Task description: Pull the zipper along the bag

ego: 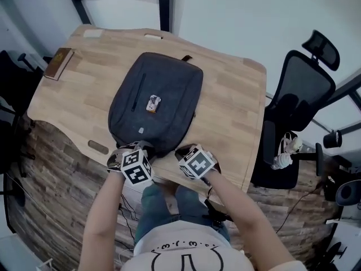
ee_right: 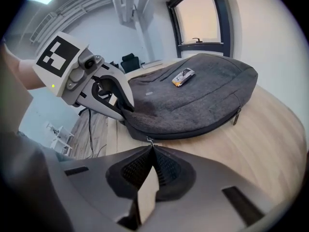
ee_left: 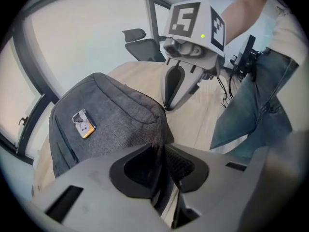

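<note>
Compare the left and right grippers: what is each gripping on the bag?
The left gripper pinches the grey fabric of the bag at its near end; the right gripper is shut on the small metal zipper pull. The left's jaws stand slightly apart around the cloth; the right's nearly meet. Both point down at the bag's near edge, side by side.

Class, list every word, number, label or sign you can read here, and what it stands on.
No text reads clearly.
Tag on the backpack: too small to read.
Shirt print: too distorted to read.
Cubes on left gripper and right gripper: square markers, no letters.
</note>
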Action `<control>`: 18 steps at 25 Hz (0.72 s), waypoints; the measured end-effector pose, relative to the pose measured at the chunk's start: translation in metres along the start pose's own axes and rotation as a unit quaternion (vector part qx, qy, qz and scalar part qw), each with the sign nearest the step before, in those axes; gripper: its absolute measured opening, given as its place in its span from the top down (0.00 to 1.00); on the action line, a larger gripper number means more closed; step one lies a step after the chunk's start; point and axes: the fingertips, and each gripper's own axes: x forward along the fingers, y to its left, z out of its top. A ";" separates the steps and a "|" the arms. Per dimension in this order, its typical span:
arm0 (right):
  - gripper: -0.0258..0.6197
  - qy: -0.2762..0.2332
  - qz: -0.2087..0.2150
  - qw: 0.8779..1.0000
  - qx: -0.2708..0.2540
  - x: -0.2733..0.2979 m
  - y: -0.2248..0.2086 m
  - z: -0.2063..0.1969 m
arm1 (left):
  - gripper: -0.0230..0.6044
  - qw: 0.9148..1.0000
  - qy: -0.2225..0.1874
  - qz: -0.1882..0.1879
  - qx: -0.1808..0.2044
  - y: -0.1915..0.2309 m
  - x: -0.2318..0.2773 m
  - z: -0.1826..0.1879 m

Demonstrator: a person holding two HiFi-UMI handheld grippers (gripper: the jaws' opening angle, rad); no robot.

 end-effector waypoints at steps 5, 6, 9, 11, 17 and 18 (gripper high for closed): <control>0.87 0.009 -0.009 1.000 -0.026 -0.005 -0.030 -0.002 | 0.85 1.000 0.011 0.016 0.009 -0.001 0.001 -0.003; 0.87 0.011 -0.011 0.999 -0.029 -0.006 -0.037 -0.002 | 0.85 1.000 0.012 0.016 0.010 0.000 0.001 -0.003; 0.87 0.013 -0.021 0.999 -0.045 -0.008 -0.059 0.001 | 0.85 1.000 0.013 0.016 0.010 0.001 0.000 -0.003; 0.87 0.012 -0.036 0.998 -0.057 -0.009 -0.078 0.004 | 0.86 1.000 0.014 0.015 0.012 0.001 0.001 -0.003; 0.87 -0.005 -0.084 0.996 -0.036 -0.013 -0.134 0.022 | 0.86 1.000 0.019 0.003 0.015 -0.001 0.001 -0.004; 0.87 -0.012 -0.097 0.995 -0.026 -0.014 -0.144 0.026 | 0.86 1.000 0.021 0.000 0.019 -0.001 0.001 -0.004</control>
